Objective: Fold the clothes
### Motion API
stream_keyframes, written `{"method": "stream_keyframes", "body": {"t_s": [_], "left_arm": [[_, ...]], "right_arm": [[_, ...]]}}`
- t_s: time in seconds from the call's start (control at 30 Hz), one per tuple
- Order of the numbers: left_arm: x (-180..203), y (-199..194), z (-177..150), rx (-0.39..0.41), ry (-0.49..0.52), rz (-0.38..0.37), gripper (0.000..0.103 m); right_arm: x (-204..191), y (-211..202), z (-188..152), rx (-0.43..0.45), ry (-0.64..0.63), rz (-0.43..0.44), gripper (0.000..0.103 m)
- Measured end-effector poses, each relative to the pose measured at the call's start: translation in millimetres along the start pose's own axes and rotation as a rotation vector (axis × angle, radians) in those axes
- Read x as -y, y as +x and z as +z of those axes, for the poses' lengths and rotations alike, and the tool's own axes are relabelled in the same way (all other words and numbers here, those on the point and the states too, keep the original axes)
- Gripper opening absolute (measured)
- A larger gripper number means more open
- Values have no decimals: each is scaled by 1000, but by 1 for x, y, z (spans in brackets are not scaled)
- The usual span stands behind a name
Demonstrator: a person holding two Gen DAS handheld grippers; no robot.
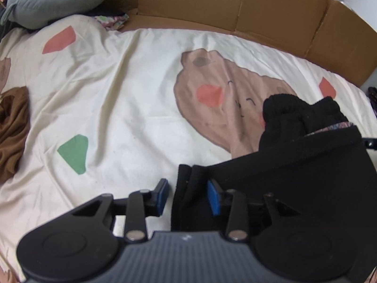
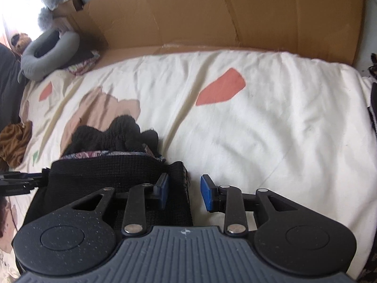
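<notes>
A black knitted garment [image 1: 294, 165] with a patterned lining lies bunched on the bed, low and to the right in the left wrist view. In the right wrist view the black garment [image 2: 106, 172] is low and to the left. My left gripper [image 1: 188, 195] stands open around the garment's left edge, and a strip of sheet shows between the cloth and the left pad. My right gripper [image 2: 185, 192] is open too. The garment's right edge lies between its blue pads, beside the left one and apart from the right one.
The bed has a cream sheet [image 1: 117, 94] printed with bears and coloured patches. A brown garment [image 1: 11, 129] is crumpled at the left edge. A grey neck pillow [image 1: 54, 0] lies at the far left corner. A cardboard wall [image 2: 212, 11] runs along the far side.
</notes>
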State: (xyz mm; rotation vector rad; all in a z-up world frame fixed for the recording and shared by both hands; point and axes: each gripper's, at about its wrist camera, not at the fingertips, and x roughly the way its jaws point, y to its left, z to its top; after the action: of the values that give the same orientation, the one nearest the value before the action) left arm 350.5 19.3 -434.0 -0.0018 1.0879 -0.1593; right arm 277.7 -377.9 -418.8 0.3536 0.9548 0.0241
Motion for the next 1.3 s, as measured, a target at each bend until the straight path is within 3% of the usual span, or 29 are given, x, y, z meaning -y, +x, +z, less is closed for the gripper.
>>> {"method": "stream_keyframes", "body": {"t_s": [0.27, 0.33, 0.43, 0.53, 0.57, 0.63, 0.87, 1.3], "left_arm": [[4, 1, -1, -12, 10, 7, 38], [4, 1, -2, -8, 7, 9, 37], [7, 2, -3, 2, 12, 13, 34], [9, 1, -4, 11, 25, -4, 24], [9, 1, -4, 12, 21, -16, 14], [12, -2, -4, 16, 24, -17, 9], [10, -30, -1, 84, 3, -3, 7], [21, -71, 27, 212, -2, -38, 7]], "right_arm": [[-16, 11, -5, -24, -83, -48, 31], [-22, 13, -6, -27, -109, -50, 17], [-26, 14, -6, -29, -125, -46, 14], [-27, 15, -6, -30, -130, -48, 10], [-25, 13, -6, -25, -123, -43, 10], [-21, 9, -6, -14, -106, -33, 7], [-12, -34, -5, 106, -82, -60, 5], [-1, -90, -2, 244, -17, -68, 5]]}}
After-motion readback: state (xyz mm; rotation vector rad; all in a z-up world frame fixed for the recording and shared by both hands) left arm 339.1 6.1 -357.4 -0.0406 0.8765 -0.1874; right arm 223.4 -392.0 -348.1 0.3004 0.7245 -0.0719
